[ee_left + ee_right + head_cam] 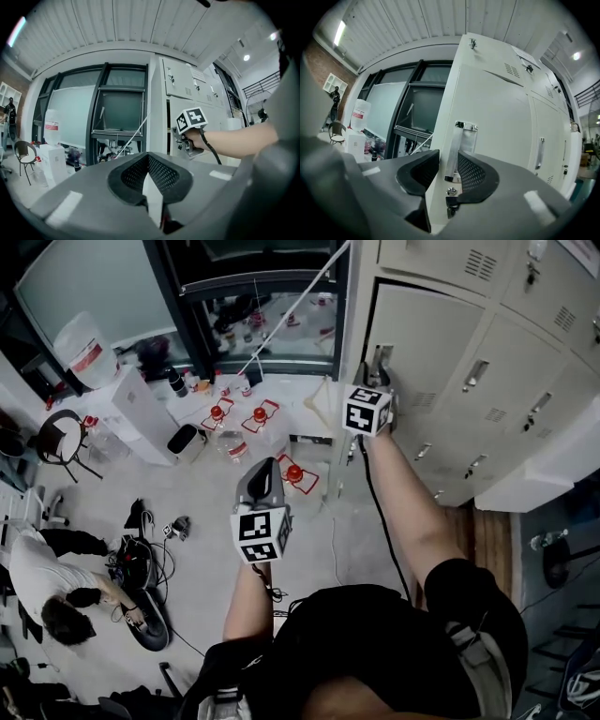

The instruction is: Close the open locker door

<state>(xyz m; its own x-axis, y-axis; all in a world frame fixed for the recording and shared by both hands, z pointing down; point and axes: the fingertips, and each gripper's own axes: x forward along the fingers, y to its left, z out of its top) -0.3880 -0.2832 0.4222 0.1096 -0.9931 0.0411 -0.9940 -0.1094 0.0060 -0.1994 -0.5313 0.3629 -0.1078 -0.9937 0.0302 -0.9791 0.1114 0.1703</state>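
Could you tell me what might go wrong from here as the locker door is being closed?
The right gripper holds the door handle only by its lower part, so it may slip off during the push. The lock sits just under the jaws and could get knocked. The locker door looks slightly ajar, with a dark gap along its edge; a soft push may leave it unlatched.
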